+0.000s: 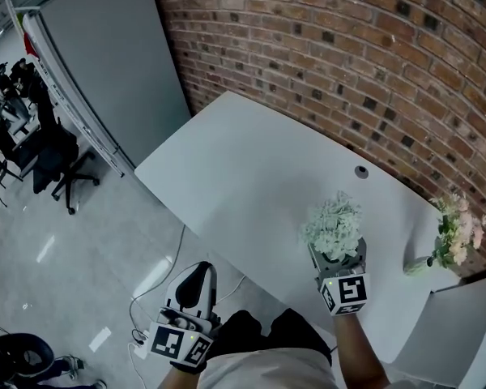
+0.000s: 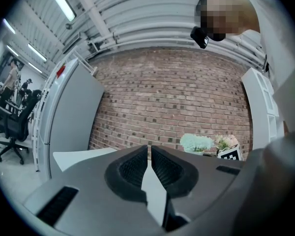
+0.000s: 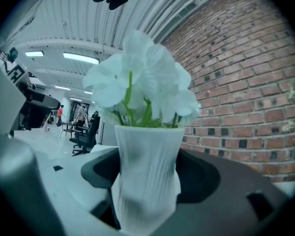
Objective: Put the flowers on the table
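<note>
Right gripper (image 1: 338, 259): you're clamping the flowers' (image 1: 334, 224) white vase (image 3: 146, 171), upright, counter (image 1: 243, 177) straight below | left gripper (image 2: 149, 154): closed, empty, farther off

— What stands behind?
— A brick wall (image 1: 348, 55), with a grey panel (image 1: 113, 63) at its left end.
— And on the floor (image 1: 81, 250)?
— 1 black office chair (image 1: 55, 159), plus a white cable (image 1: 181, 241).

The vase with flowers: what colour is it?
White vase, finely ribbed; clearest in the right gripper view.
</note>
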